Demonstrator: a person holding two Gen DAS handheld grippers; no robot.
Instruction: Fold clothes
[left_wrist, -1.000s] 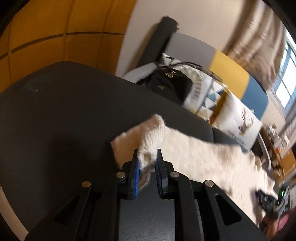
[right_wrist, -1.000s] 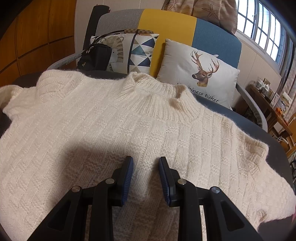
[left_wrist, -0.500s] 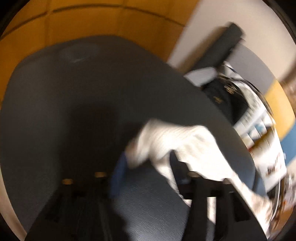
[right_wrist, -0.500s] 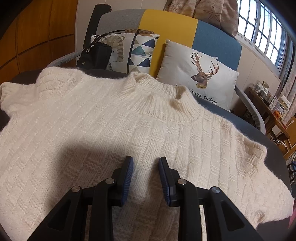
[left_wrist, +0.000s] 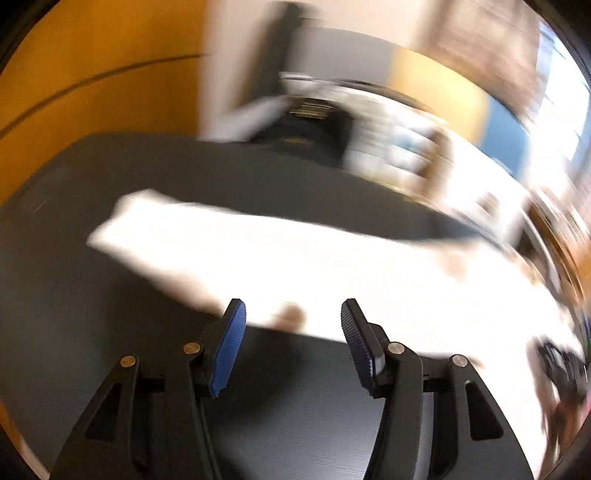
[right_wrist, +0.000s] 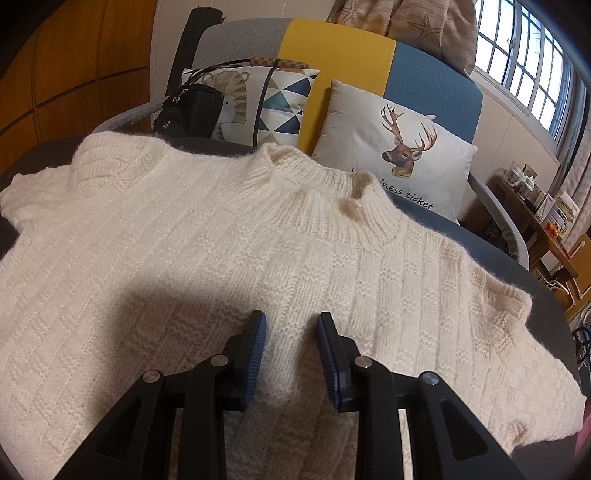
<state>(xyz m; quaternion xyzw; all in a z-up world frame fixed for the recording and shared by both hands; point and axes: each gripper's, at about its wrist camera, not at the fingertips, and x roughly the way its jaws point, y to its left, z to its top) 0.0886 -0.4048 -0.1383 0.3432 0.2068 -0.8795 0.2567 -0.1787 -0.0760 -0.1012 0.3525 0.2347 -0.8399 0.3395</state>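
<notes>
Dark grey table (right_wrist: 546, 295), smooth and matte, stood before a sofa (right_wrist: 424, 77) with grey, yellow and blue back panels; orange wood wall to the left.

Cream sweater (right_wrist: 221, 251) lay flat on the table, front up, ribbed collar at the far edge, chunky knit with vertical ribs and block pattern, fuzzy at the edges. Sleeves spread to both sides.

Right gripper (right_wrist: 291, 354) sat low over the sweater's middle, blue ridged pads partly apart, nothing pinched between them; knit lay directly beneath and ahead.

Left gripper (left_wrist: 291, 343), seen through heavy blur, was spread wide and held nothing. The sweater (left_wrist: 295, 266) showed as a pale band just ahead of its tips, one sleeve end reaching left over bare table.

Behind: deer-print cushion (right_wrist: 391, 155), triangle-pattern cushion (right_wrist: 280, 107), black bag (right_wrist: 192, 110) with strap.
</notes>
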